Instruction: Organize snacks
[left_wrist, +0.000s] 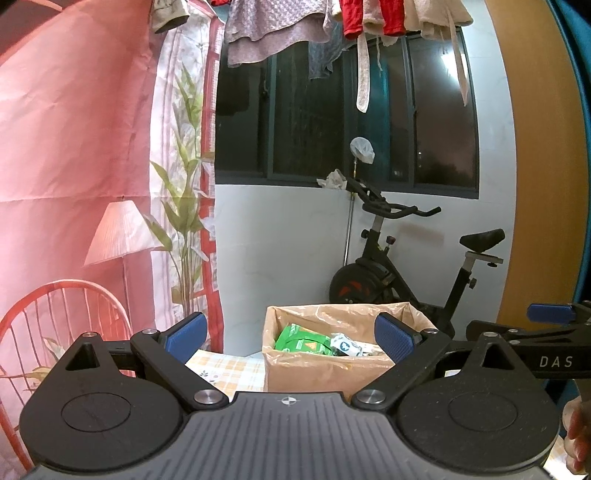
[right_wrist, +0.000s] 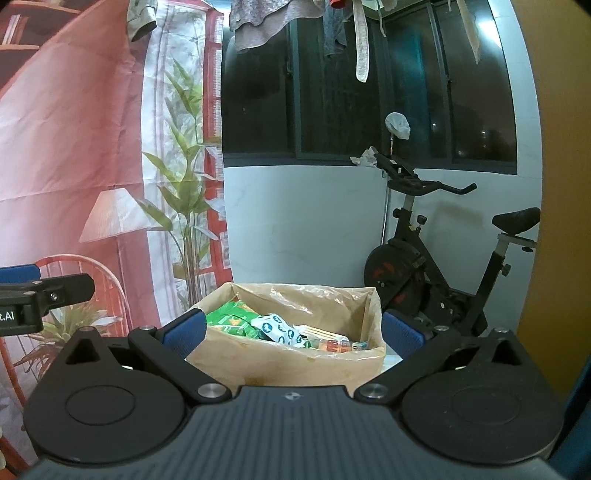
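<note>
Trouble would most likely come from the plastic liner of the cardboard box — a blue pad could snag it on entry and drag the box across the checked tablecloth; both the left gripper and the right gripper stand wide open, empty. The box sits ahead between the fingers of each; inside, the green snack bag lies tilted, long axis running from near the left finger toward the far wall.

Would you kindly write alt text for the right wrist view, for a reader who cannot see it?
The open right gripper points at a plastic-lined cardboard box holding a green packet and other snacks. Behind stand an exercise bike, a dark window and hanging laundry; the left gripper shows at the left edge.
</note>
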